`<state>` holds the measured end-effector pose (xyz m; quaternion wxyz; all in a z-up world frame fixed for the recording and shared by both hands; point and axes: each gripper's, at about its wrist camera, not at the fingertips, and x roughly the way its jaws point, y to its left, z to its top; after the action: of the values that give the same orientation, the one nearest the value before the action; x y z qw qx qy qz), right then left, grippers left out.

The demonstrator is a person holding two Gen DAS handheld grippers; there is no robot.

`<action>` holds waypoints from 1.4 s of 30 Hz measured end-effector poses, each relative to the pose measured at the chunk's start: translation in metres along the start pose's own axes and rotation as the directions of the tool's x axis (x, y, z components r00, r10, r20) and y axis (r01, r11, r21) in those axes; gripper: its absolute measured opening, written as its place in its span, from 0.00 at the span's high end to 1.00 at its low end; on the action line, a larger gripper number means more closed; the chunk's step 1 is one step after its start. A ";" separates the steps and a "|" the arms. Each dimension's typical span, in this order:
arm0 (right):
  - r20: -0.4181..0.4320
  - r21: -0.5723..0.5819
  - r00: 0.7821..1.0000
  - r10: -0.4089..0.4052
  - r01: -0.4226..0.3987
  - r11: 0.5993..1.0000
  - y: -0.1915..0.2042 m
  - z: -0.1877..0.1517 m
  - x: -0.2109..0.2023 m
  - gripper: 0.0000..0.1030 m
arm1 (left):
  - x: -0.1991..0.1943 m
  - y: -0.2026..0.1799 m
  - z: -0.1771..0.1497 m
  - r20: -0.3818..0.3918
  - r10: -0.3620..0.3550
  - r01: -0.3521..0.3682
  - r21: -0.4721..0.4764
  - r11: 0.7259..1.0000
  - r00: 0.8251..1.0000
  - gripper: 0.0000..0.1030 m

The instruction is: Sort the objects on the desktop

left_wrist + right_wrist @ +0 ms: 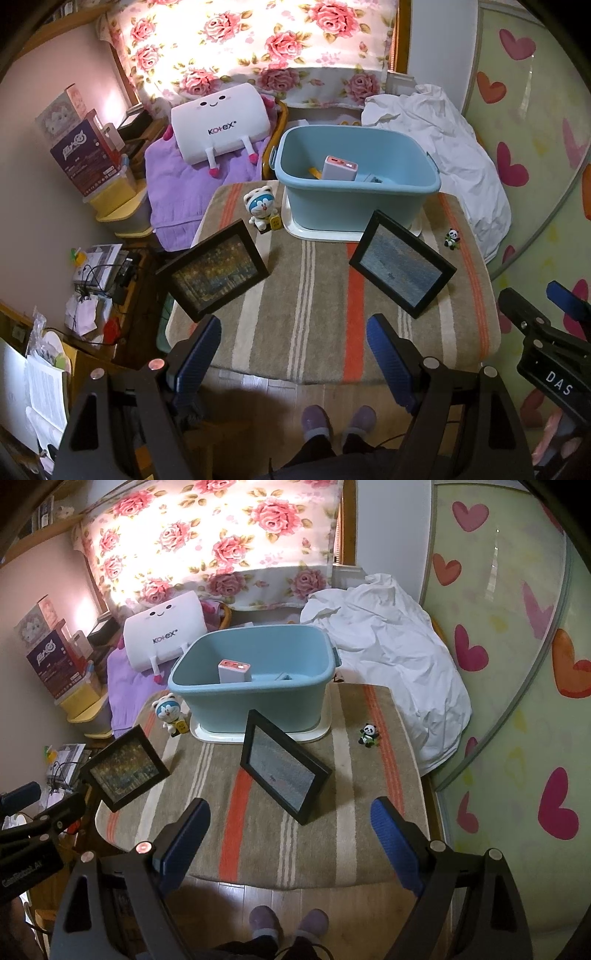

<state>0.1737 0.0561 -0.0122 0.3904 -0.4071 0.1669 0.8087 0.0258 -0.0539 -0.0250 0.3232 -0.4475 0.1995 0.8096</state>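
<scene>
**Both Hands Free, Ready to Pick**

My left gripper (293, 354) is spread wide and holds nothing. My right gripper (291, 834) is spread wide too. I hold both back over the near edge of the table (325, 347) so I can see everything first.

Two picture frames stand up, leaning back on their stands: the left frame (214, 269) and the right frame (282, 766). Behind them sit a cat toy (261, 206) and a small panda (368, 734).

The blue tub (354, 195) waits at the back. A power bank (340, 168) is already inside, so I think the toys go there next.
</scene>
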 end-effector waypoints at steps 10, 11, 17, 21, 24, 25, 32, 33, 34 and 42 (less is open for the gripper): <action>0.001 -0.005 1.000 0.004 -0.004 1.000 0.003 0.000 -0.001 0.11 | -0.003 -0.001 -0.001 0.007 0.005 -0.005 0.009 1.000 1.000 0.18; 0.001 -0.005 1.000 0.003 -0.003 1.000 0.003 0.000 -0.001 0.11 | -0.003 -0.001 -0.002 0.007 0.004 -0.004 0.009 1.000 1.000 0.18; 0.000 -0.006 1.000 0.003 -0.003 1.000 0.004 0.000 -0.001 0.11 | -0.004 0.000 -0.001 0.005 0.008 -0.008 0.003 1.000 1.000 0.18; -0.001 -0.009 1.000 0.003 -0.003 1.000 0.004 0.000 -0.001 0.11 | -0.004 0.000 -0.002 0.005 0.008 -0.008 0.001 1.000 1.000 0.18; 0.000 -0.011 1.000 0.004 -0.004 1.000 0.004 0.000 -0.002 0.11 | -0.005 -0.001 -0.001 0.005 0.009 -0.009 -0.002 1.000 1.000 0.18; 0.000 -0.011 1.000 0.004 -0.004 1.000 0.003 -0.001 -0.002 0.11 | -0.005 -0.001 -0.001 0.006 0.009 -0.009 -0.002 1.000 1.000 0.18; 0.002 -0.008 1.000 0.005 -0.005 1.000 0.003 -0.002 -0.003 0.11 | -0.005 -0.001 -0.001 0.005 0.008 -0.008 0.001 1.000 1.000 0.18; 0.002 -0.008 1.000 0.005 -0.005 1.000 0.003 -0.002 -0.003 0.11 | -0.005 -0.001 -0.001 0.006 0.009 -0.009 0.001 1.000 1.000 0.18; 0.002 -0.008 1.000 0.006 -0.006 1.000 0.003 -0.003 -0.002 0.11 | -0.005 -0.001 -0.001 0.007 0.009 -0.009 0.001 1.000 1.000 0.18; 0.000 -0.011 1.000 0.006 -0.006 1.000 0.004 -0.002 -0.003 0.11 | -0.004 0.000 -0.002 0.010 0.006 -0.006 0.005 1.000 1.000 0.18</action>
<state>0.1727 0.0510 -0.0112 0.3856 -0.4086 0.1636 0.8109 0.0291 -0.0567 -0.0225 0.3228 -0.4421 0.2015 0.8123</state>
